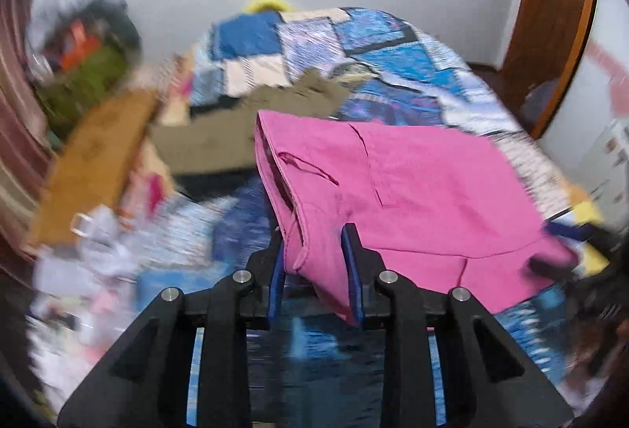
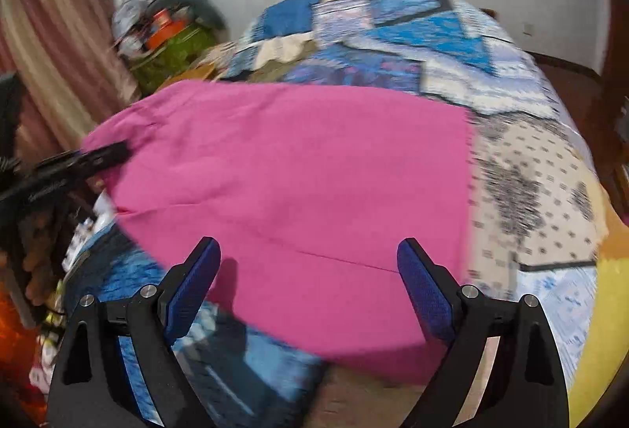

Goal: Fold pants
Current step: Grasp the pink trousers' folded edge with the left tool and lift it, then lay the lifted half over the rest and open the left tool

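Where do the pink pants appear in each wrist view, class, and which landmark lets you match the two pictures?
Left wrist view: the pink pants fill the centre and right, their near edge pinched in the left gripper.
Right wrist view: the pink pants spread across the middle, just beyond the open right gripper.
Shared landmark: the blue patchwork bedspread behind them.
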`<state>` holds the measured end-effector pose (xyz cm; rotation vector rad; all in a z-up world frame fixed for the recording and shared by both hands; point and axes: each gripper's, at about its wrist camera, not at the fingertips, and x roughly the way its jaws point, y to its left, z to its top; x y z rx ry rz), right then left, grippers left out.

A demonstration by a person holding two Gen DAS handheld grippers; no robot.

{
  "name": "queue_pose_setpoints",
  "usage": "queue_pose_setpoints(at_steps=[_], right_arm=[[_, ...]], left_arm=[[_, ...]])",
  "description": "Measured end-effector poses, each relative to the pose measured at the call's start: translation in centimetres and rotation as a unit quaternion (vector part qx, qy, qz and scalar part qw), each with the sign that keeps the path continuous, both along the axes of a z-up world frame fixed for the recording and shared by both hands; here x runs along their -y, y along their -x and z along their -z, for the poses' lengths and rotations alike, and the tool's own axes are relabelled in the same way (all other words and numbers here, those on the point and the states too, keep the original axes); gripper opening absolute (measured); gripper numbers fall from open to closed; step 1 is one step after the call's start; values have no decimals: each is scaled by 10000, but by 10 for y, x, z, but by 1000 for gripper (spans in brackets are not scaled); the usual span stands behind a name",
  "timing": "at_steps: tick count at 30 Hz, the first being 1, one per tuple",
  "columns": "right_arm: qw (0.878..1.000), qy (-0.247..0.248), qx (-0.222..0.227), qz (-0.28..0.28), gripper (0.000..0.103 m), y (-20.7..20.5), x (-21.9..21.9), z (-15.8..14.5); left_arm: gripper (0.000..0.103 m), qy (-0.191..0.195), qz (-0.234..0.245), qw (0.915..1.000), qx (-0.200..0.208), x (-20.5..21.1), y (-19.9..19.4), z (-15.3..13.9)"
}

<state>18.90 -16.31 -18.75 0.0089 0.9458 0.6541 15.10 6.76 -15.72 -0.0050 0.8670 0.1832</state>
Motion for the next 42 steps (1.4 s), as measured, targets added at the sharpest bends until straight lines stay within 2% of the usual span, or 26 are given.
queue_pose_setpoints(at_steps=[3, 5, 9, 14, 20, 29, 36, 38, 40, 42], right_arm=[[9989, 289, -112, 354, 90, -7, 17, 11], [9985, 319, -236, 386, 90, -8, 24, 17], [9987, 337, -199, 313, 90, -7, 24, 16], [9990, 314, -194, 249, 90, -9, 23, 17], [9992, 221, -224, 249, 90, -8, 25, 19], [9993, 154, -228, 244, 91, -9, 26, 20], [9994, 132, -229, 238, 92, -10, 26, 20], [9994, 128, -230, 239, 92, -10, 26, 20], [9994, 125, -226, 246, 92, -10, 26, 20], [9993, 145, -211, 257, 91, -10, 25, 19]], left_arm=[[27, -292, -8, 9995, 84, -5, 7, -8], [27, -468, 9, 9986, 229, -4, 8, -16], [26, -428, 243, 9977, 467, 11, 0, -34], [22, 16, 714, 9954, 631, 39, -19, -53], [20, 648, 1353, 9865, 653, 75, -42, -68], [19, 1752, 1871, 9665, 160, 108, -79, -60], [20, 2059, 2108, 9553, -234, 120, -90, -45], [26, 2065, 2218, 9524, -318, 123, -87, -43], [54, 2058, 2303, 9505, -334, 125, -86, -43], [63, 1915, 2246, 9552, -227, 124, -84, -45]])
